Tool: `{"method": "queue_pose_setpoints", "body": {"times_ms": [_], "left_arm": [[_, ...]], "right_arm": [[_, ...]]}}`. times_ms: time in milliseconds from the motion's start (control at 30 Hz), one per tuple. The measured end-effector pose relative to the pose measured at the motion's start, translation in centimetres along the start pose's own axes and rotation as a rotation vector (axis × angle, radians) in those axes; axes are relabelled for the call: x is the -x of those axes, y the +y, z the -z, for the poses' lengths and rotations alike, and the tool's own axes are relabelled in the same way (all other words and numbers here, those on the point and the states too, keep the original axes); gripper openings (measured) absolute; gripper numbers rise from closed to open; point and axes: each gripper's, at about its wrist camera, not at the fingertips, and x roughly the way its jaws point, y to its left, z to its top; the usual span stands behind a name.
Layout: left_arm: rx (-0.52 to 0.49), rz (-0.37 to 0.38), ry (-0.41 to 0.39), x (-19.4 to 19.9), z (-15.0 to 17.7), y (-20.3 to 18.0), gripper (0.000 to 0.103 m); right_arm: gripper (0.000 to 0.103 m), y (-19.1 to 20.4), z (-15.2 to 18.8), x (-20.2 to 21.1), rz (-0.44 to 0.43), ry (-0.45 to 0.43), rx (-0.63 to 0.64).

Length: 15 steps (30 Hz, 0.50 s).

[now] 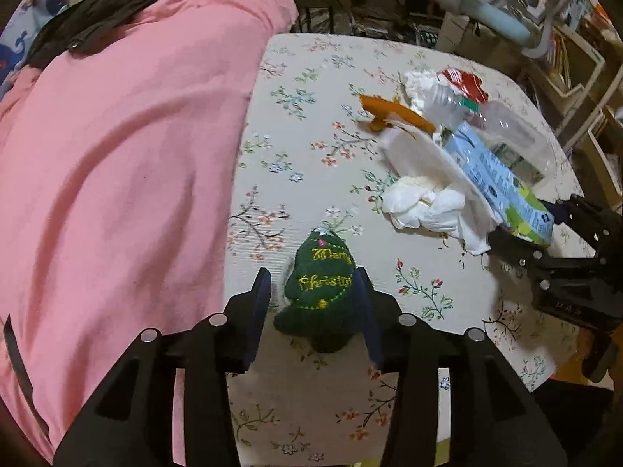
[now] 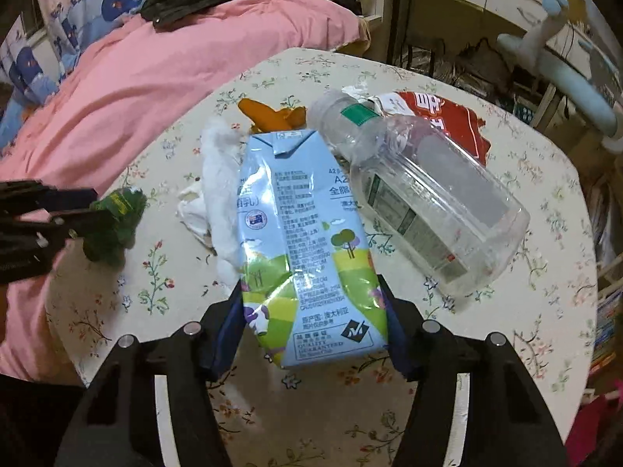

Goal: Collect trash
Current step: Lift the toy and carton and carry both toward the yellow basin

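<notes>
A green knitted Christmas-tree ornament (image 1: 319, 288) lies on the floral table (image 1: 311, 89), and my left gripper (image 1: 313, 284) is shut on it, one pad on each side. From the right wrist view the same ornament (image 2: 117, 214) sits at the left gripper's (image 2: 78, 210) tips. My right gripper (image 2: 311, 295) is shut on a dented light-blue milk carton (image 2: 303, 214), gripping its lower end. The carton (image 1: 494, 179) lies among the trash heap: a clear plastic bottle (image 2: 428, 194), a red wrapper (image 2: 447, 120), orange peel (image 2: 272, 114) and crumpled white tissue (image 2: 222, 179).
A pink blanket (image 1: 117, 155) on a bed borders the table's left edge. Beyond the far edge stand a pale blue chair (image 2: 576, 85) and cluttered shelves. The table's (image 2: 545, 214) right edge drops off close behind the bottle.
</notes>
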Motion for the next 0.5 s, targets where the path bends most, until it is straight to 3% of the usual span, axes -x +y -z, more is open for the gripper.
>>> {"method": "queue_pose_setpoints", "body": {"times_ms": [100, 200, 267, 433, 500], "left_arm": [[-0.033, 0.016, 0.025, -0.9, 0.2, -0.9, 0.034], [-0.077, -0.009, 0.002, -0.9, 0.4, -1.9, 0.025], [-0.056, 0.017, -0.016, -0.2, 0.6, -2.0, 0.025], [-0.017, 0.08, -0.153, 3.8, 0.8, -2.3, 0.025], [-0.003, 0.094, -0.202, 5.1, 0.8, -2.5, 0.025]], "right_arm": [[0.06, -0.9, 0.2, 0.4, -0.038, 0.002, -0.053], [0.06, -2.4, 0.8, 0.9, -0.113, -0.001, -0.152], [0.06, -3.5, 1.3, 1.4, -0.173, -0.009, -0.223], [0.06, -5.6, 3.1, 3.7, -0.326, -0.062, -0.394], [0.06, -5.6, 3.8, 4.6, -0.322, -0.07, -0.402]]}}
